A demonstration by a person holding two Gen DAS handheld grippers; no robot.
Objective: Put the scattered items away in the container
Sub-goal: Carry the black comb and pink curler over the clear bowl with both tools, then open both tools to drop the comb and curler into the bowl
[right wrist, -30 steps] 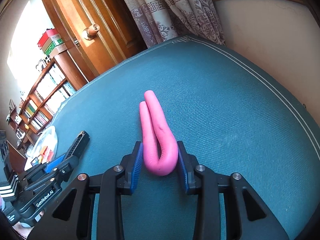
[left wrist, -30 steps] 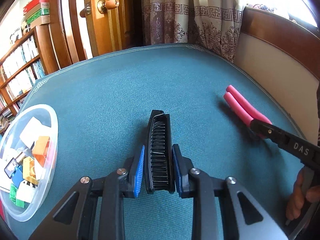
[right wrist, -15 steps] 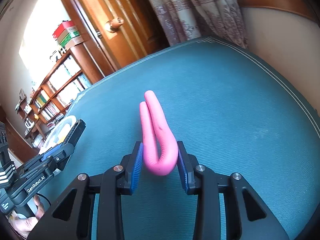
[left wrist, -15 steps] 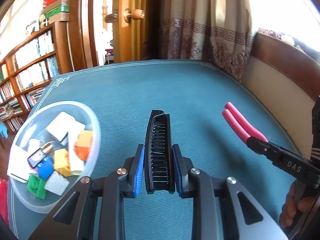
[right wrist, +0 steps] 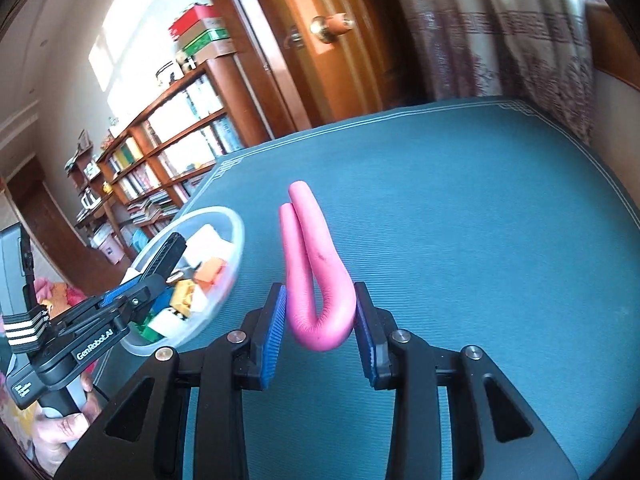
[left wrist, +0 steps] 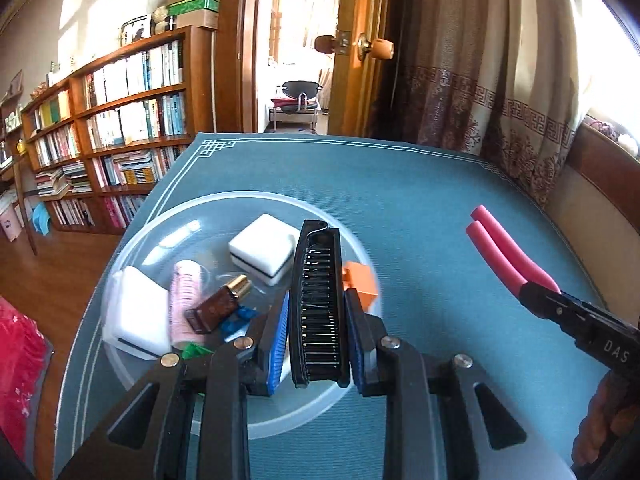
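Note:
My left gripper [left wrist: 316, 338] is shut on a black folding comb [left wrist: 317, 304], held above the clear round container [left wrist: 256, 204]. In the container lie white blocks [left wrist: 262, 250], a pink roller [left wrist: 183, 300], a small brown bottle [left wrist: 218, 306], an orange brick [left wrist: 360, 280] and other coloured pieces. My right gripper [right wrist: 320, 326] is shut on a folded pink foam tube [right wrist: 318, 280], lifted over the teal tablecloth [right wrist: 460, 220]. The right wrist view shows the left gripper [right wrist: 160, 270] with the comb [right wrist: 166, 254] over the container [right wrist: 236, 236]. In the left wrist view the pink tube [left wrist: 506, 254] sticks out of the right gripper at the right.
A teal cloth [left wrist: 400, 200] covers the table. A wooden bench back [left wrist: 608, 168] and curtains [left wrist: 500, 80] stand at the right and far side. Bookshelves [left wrist: 120, 120] and an open wooden door [left wrist: 360, 48] lie beyond the table's left and far edges. Something red [left wrist: 20, 360] sits at the lower left.
My left gripper has carried the comb leftward, from bare cloth to above the container. My right gripper has lifted the pink tube and swung left, bringing the container into its view.

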